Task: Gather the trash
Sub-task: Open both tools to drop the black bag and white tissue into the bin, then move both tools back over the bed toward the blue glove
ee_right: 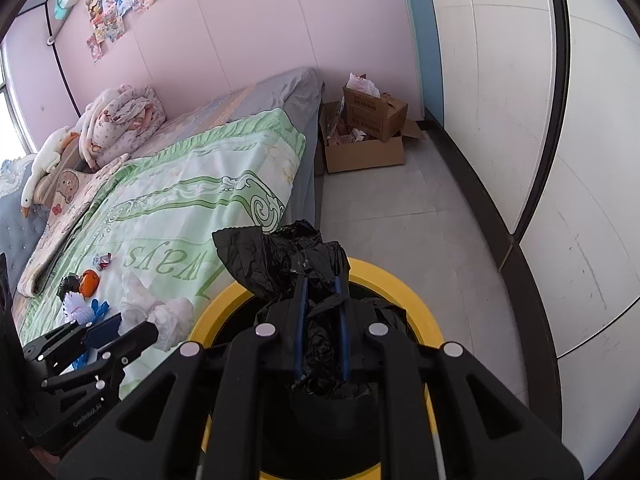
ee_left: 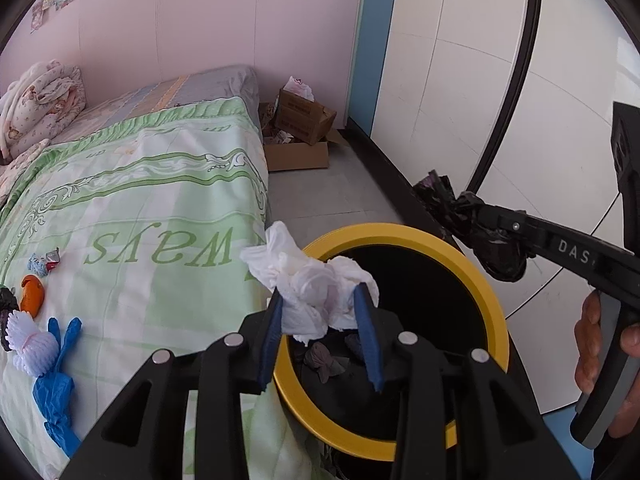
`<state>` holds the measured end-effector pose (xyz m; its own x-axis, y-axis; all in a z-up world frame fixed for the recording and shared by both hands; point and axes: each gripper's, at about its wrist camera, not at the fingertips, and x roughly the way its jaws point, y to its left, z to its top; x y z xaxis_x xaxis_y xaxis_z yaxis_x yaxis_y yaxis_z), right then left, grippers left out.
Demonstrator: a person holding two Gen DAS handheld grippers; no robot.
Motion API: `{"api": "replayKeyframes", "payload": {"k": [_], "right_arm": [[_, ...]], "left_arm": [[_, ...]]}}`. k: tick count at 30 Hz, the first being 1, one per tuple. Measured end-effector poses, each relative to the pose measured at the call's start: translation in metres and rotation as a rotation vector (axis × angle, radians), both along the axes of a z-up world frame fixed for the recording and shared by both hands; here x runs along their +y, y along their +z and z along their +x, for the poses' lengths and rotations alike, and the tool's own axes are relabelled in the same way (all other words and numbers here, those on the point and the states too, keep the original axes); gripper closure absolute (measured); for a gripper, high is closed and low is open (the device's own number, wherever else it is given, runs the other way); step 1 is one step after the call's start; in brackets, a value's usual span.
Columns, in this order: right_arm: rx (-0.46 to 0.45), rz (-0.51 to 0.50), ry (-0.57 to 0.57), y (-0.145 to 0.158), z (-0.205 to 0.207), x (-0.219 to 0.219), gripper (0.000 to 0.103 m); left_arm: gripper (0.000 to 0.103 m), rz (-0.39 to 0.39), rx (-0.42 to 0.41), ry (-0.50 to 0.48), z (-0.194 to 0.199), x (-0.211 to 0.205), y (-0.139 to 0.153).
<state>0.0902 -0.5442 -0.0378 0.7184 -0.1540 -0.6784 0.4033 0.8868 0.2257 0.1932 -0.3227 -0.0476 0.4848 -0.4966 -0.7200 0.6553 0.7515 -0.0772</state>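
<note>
My left gripper [ee_left: 320,300] is shut on a crumpled white tissue [ee_left: 308,280] and holds it over the near-left rim of a yellow-rimmed black trash bin [ee_left: 492,292]. My right gripper [ee_right: 320,280] is shut on a crumpled black plastic bag [ee_right: 280,256] above the bin's yellow rim [ee_right: 404,292]; it also shows in the left wrist view [ee_left: 472,220], right of the bin. More trash lies on the green bedspread [ee_left: 140,208]: a blue glove [ee_left: 54,392], a white foam net [ee_left: 30,344], an orange peel [ee_left: 32,294], a small wrapper [ee_left: 44,264].
The bin stands on the grey floor [ee_left: 332,196] between the bed and a white wardrobe [ee_left: 460,80]. Open cardboard boxes [ee_left: 300,136] sit at the bed's far corner. Folded bedding [ee_left: 40,100] and a plush goose [ee_right: 44,168] lie at the bed's head.
</note>
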Motion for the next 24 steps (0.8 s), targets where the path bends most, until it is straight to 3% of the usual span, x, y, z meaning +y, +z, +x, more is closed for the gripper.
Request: {"api": "replayKeyframes", "payload": {"k": [2,4,6,8,24], "right_arm": [[-0.004,0.006,-0.002,-0.001,0.0,0.0,0.089],[-0.005,0.009,-0.012,0.0,0.0,-0.001,0.08],[-0.012,0.013,-0.028,0.002,-0.001,-0.005,0.069],[-0.014,0.017,-0.041,0.003,-0.003,-0.006,0.067],[-0.01,0.007,-0.022,0.01,0.0,0.011,0.067]], "left_arm": [[0.057,0.003,-0.007,0.007,-0.002,0.0,-0.001],[0.047,-0.007,0.0,0.01,-0.001,0.0,-0.001],[0.041,-0.013,0.003,0.005,-0.002,0.001,-0.001],[0.034,-0.012,-0.007,0.008,-0.003,0.002,0.0],[0.033,-0.024,-0.036,0.071,0.007,0.036,0.013]]}}
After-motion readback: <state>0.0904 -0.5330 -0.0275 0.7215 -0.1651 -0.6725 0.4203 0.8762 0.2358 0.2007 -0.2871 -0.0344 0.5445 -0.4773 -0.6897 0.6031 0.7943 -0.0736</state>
